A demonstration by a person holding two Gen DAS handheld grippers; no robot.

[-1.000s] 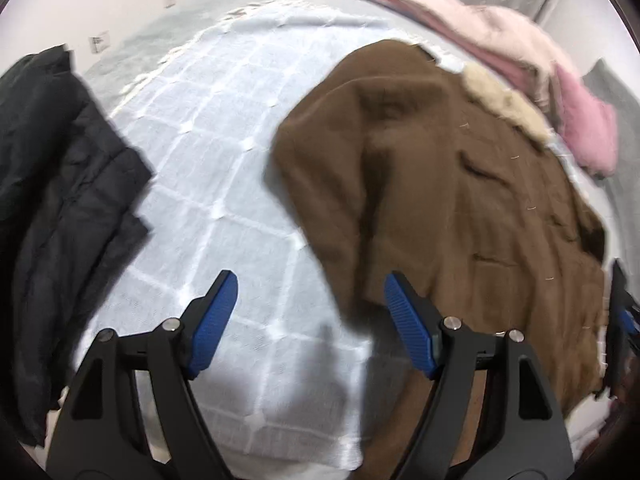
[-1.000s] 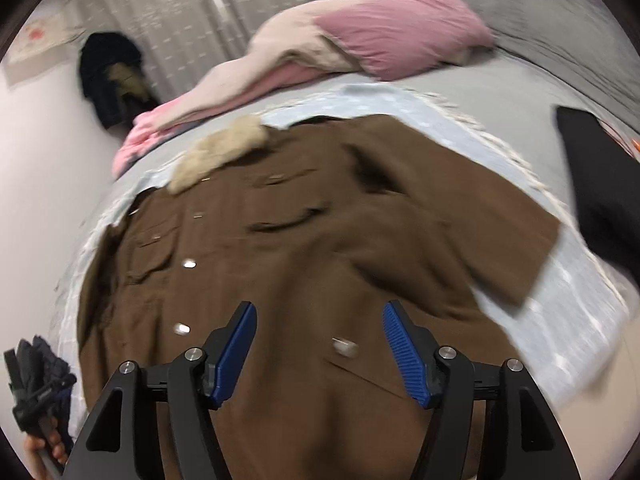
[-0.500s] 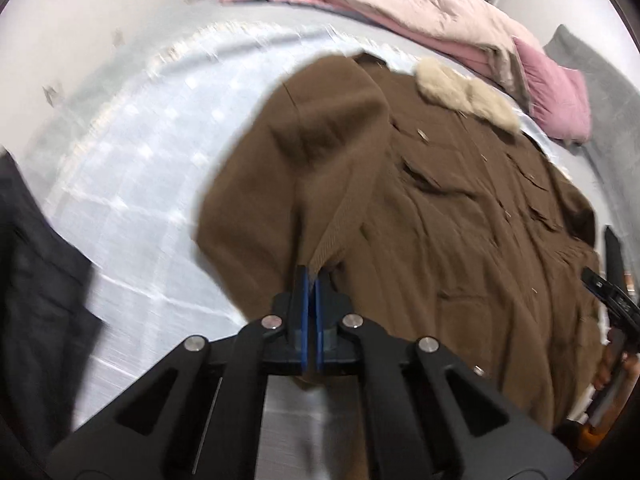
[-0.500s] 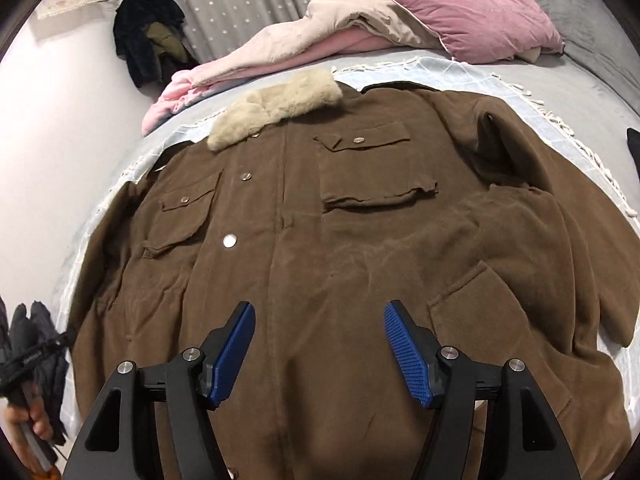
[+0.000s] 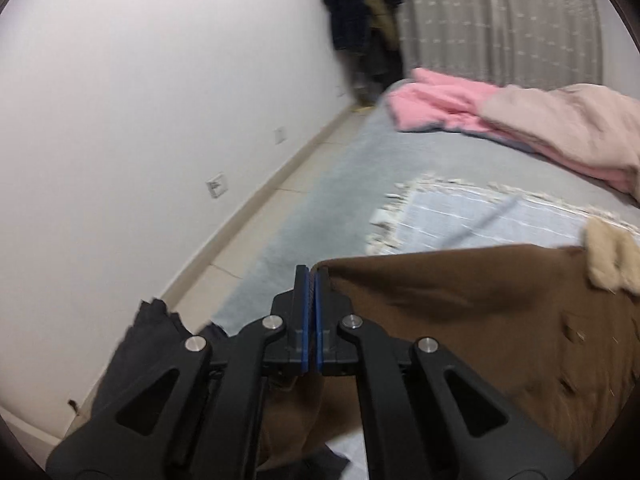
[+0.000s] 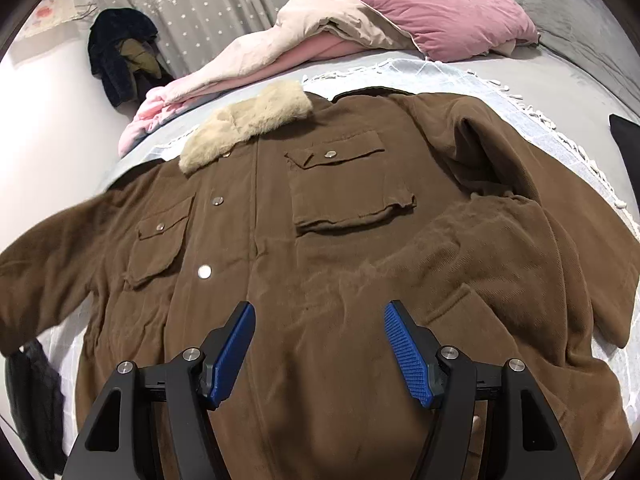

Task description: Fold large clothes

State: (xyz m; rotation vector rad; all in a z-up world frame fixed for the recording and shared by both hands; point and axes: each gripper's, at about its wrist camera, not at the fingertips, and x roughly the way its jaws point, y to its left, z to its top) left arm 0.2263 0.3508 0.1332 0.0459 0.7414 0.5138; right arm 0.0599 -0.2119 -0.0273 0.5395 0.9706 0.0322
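Observation:
A large brown coat with a cream fur collar lies front up on a pale blue checked blanket on the bed. My left gripper is shut on the cuff of the coat's sleeve and holds it stretched out sideways above the bed's left side. That sleeve also shows at the left of the right wrist view. My right gripper is open and empty, hovering over the lower front of the coat. The other sleeve lies folded in over the coat.
Pink and beige bedding and a pink pillow lie at the bed's head. Black clothing lies at the bed's near left. A white wall and floor strip run along the left. Dark clothes hang by the curtain.
My left gripper, shut on the sleeve cuff, has swung the sleeve outward to the left, off the coat's body, and now faces the wall. My right gripper stays open over the coat.

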